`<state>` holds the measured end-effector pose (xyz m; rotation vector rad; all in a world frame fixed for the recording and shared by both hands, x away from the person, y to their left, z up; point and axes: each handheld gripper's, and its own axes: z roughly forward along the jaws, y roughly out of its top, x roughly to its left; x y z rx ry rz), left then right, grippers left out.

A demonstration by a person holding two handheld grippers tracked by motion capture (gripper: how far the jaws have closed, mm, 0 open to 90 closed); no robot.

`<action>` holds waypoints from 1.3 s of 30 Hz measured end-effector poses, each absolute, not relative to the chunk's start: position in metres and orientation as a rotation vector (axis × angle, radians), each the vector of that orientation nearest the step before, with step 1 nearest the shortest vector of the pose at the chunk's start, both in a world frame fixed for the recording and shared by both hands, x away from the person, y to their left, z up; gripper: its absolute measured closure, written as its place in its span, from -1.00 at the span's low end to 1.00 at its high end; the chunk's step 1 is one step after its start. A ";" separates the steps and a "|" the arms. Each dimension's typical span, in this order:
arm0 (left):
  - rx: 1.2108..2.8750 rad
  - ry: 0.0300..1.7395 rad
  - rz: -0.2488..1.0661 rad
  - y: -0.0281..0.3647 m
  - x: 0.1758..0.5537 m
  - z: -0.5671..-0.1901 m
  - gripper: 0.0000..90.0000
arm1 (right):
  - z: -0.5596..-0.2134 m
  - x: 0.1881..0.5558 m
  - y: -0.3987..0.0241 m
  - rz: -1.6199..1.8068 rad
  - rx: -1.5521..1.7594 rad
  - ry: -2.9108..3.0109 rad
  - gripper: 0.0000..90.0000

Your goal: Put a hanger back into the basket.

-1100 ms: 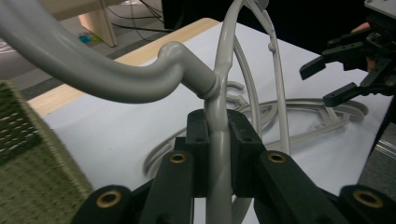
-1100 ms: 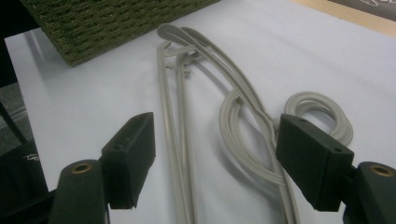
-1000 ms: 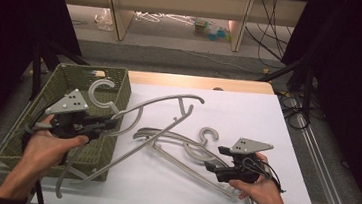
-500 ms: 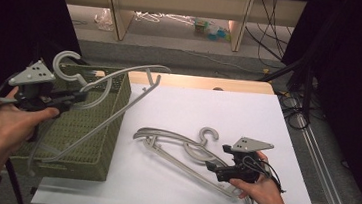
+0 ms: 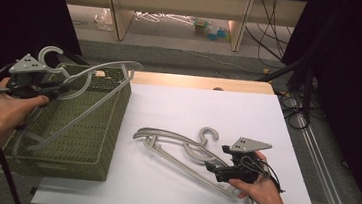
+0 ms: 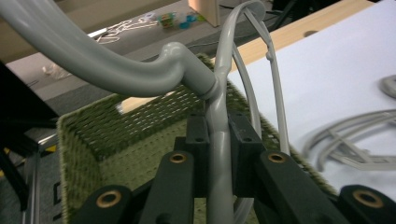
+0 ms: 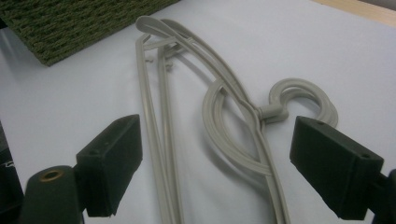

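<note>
My left gripper (image 5: 54,89) is shut on the stem of a grey plastic hanger (image 5: 107,66), just under its hook, and holds it over the green woven basket (image 5: 90,138). In the left gripper view the pads (image 6: 198,135) press on the hanger's stem (image 6: 218,154), with the hook (image 6: 116,70) curving off to the left. Two more grey hangers (image 5: 180,142) lie stacked on the white table top. My right gripper (image 5: 213,168) hovers at their right end, near the hooks. Its jaws have just been opening and stand wide (image 7: 231,163), with the hangers (image 7: 233,93) below between them, untouched.
The basket stands at the table's left edge, and its corner (image 7: 70,23) reaches into the right gripper view. White sheet (image 5: 228,111) covers the table top, with a wooden strip (image 5: 201,82) along the far edge. Cables (image 5: 294,103) lie on the floor to the right.
My left hand has carried the hanger to the left, off the white sheet and over the basket. The right hand has stayed in place over the stacked hangers.
</note>
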<state>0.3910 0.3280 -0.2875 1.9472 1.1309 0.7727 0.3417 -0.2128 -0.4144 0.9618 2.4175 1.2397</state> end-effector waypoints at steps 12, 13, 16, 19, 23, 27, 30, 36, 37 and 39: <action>1.923 1.239 0.818 0.360 0.415 -0.314 0.78 | -0.416 0.343 -0.211 1.222 0.956 2.432 -0.60; 1.943 1.251 0.824 0.364 0.419 -0.319 0.78 | -0.417 0.343 -0.211 1.221 0.958 2.432 -0.60; 1.946 1.264 0.831 0.367 0.422 -0.323 0.78 | -0.417 0.343 -0.211 1.218 0.956 2.434 -0.60; 1.983 1.258 0.827 0.372 0.425 -0.325 0.78 | -0.416 0.342 -0.211 1.215 0.968 2.450 -0.59; 2.013 1.240 0.834 0.370 0.428 -0.324 0.78 | -0.417 0.343 -0.210 1.210 0.947 2.458 -0.59; 2.003 1.210 0.852 0.370 0.430 -0.322 0.78 | -0.416 0.342 -0.210 1.212 0.963 2.461 -0.58; 2.026 1.174 0.857 0.371 0.428 -0.321 0.78 | -0.416 0.341 -0.211 1.210 0.972 2.456 -0.58; 2.124 1.111 0.842 0.370 0.427 -0.326 0.77 | -0.417 0.343 -0.213 1.209 0.973 2.452 -0.58; 2.143 1.110 0.843 0.369 0.428 -0.328 0.77 | -0.417 0.343 -0.212 1.206 0.978 2.455 -0.58; 2.175 1.121 0.836 0.366 0.432 -0.335 0.77 | -0.417 0.343 -0.211 1.212 0.965 2.456 -0.57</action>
